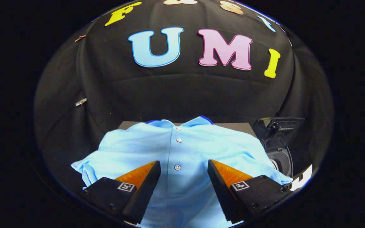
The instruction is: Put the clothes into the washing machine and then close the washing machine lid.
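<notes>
Both fingers of hand-held gripper (184,169) spread wide over shirt (182,152); washing machine (279,142) beside its edge.

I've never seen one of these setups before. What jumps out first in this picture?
The eye goes first to a light blue polo shirt, spread out flat with its buttoned placket running between the fingers of the gripper. The fingers stand wide apart above the cloth, holding nothing. Beside the shirt's sleeve on one side sits a dark washing machine with its lid standing up.
</notes>
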Tool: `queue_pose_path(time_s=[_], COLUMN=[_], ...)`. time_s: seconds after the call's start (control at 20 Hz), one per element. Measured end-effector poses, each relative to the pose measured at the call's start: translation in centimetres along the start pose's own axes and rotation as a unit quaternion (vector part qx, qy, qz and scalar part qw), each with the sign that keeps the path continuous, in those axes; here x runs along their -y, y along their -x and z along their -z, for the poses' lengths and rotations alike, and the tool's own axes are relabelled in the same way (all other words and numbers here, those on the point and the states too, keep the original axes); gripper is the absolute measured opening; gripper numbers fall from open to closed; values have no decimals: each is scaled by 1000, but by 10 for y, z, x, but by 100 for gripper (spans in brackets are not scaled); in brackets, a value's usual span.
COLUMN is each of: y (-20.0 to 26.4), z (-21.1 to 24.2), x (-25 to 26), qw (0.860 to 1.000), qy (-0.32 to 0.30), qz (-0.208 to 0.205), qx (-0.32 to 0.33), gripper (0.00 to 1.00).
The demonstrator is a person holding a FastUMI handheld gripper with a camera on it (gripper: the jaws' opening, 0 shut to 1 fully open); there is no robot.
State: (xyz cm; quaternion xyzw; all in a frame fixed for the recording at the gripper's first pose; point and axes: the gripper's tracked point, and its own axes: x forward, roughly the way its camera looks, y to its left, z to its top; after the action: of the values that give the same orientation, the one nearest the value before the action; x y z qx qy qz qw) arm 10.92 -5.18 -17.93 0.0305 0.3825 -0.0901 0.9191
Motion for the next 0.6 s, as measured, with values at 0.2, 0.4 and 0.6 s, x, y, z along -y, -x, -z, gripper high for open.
queue_pose_path(time_s=[0.2, 0.4, 0.6], y=[-4, -4, -4], z=[9, 12, 10], x=[0, -4, -4], qw=[1000, 999, 999], qy=[-2, 26, 33], qz=[-1, -17, -27], qx=[-23, -23, -28], gripper=[94, 93, 83])
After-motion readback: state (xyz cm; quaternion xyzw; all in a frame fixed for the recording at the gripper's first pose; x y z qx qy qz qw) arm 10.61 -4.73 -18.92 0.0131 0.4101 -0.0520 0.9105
